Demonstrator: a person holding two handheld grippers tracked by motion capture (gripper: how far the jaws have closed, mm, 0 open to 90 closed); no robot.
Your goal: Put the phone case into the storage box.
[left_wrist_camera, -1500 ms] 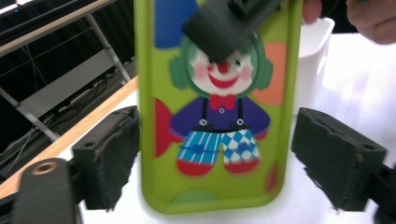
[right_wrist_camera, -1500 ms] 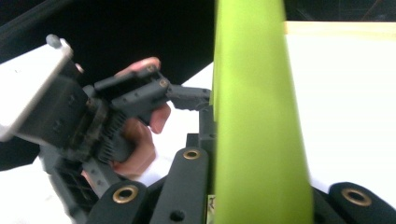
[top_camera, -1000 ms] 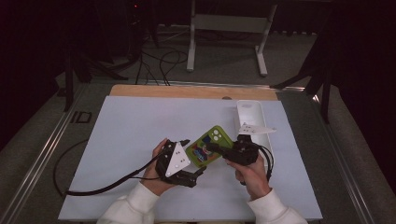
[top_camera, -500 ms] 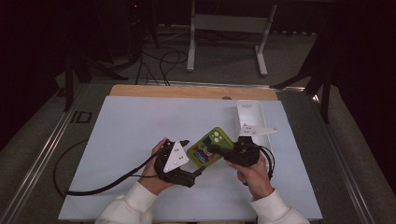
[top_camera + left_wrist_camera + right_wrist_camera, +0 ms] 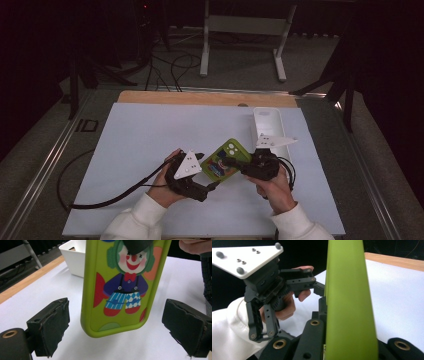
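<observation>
My right gripper (image 5: 235, 164) pinches the lime-green clown-printed phone case (image 5: 226, 159); my left gripper (image 5: 120, 327), at its 8 o'clock, stands spread around its end.

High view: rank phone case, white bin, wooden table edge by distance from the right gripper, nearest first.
1. Green phone case: clamped in the right gripper, to its left.
2. White bin: just beyond it, on the mat's right side.
3. Wooden table edge: farthest, along the back.
</observation>
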